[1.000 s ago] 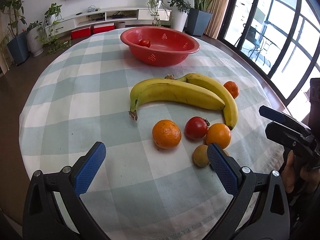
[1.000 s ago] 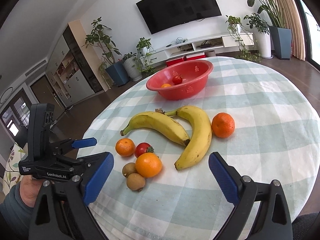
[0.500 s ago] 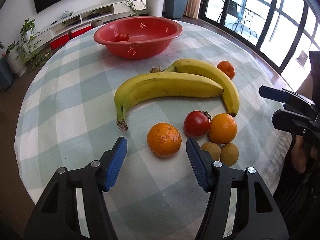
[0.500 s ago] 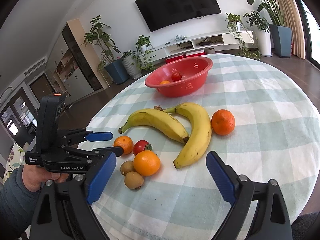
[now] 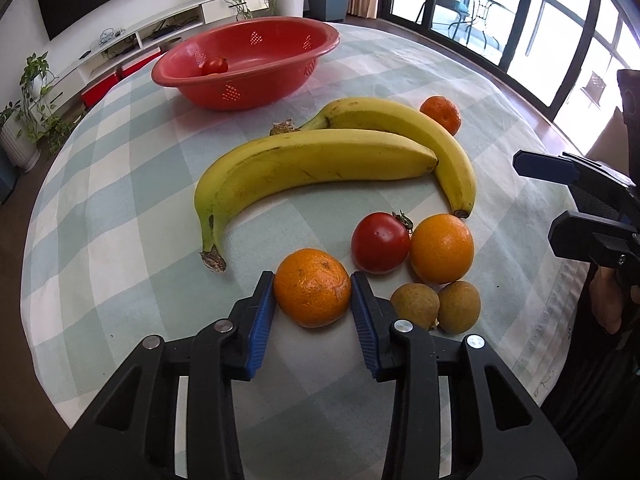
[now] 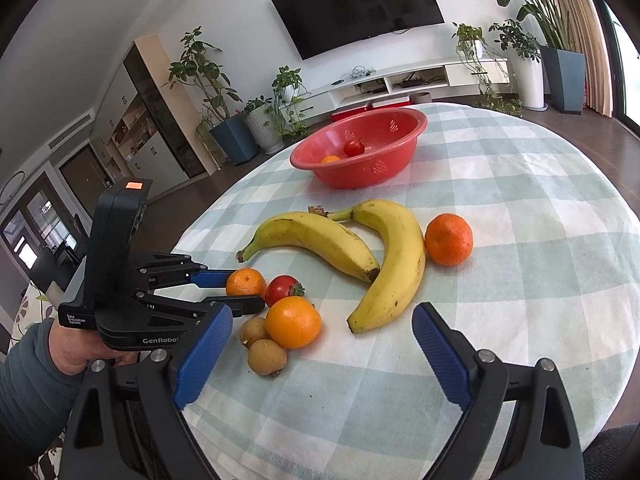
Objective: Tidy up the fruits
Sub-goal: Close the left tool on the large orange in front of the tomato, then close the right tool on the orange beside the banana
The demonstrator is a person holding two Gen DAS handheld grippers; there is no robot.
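Resting on the checked tabletop [image 5: 120,200], the near mandarin [image 5: 312,287] sat between the blue fingers [image 5: 261,316] of the left gripper [image 5: 312,308], which pressed against it on both sides, clamped on the fruit. In the right wrist view the same mandarin [image 6: 246,282] showed at the tip of the left gripper [image 6: 236,290], held low over the cloth by a hand [image 6: 76,350] in a grey sleeve.

Just beside the mandarin lay a tomato [image 5: 380,242], touching a smooth orange [image 5: 442,248]. Two brown kiwis [image 5: 436,306] lay side by side in front of the orange, near the right finger of the left gripper. Behind this cluster two bananas [image 5: 320,164] curved across the cloth with their stems together, and a second mandarin [image 5: 440,114] lay behind the farther banana.

A red perforated basket [image 5: 248,92] stood at the far side of the tabletop, well apart from the loose fruit. It held a small tomato [image 6: 354,147] and an orange fruit [image 6: 330,159] near its wall.

The right gripper [image 6: 320,354] hung above the near edge of the tabletop with its fingers spread wide apart, holding nothing.
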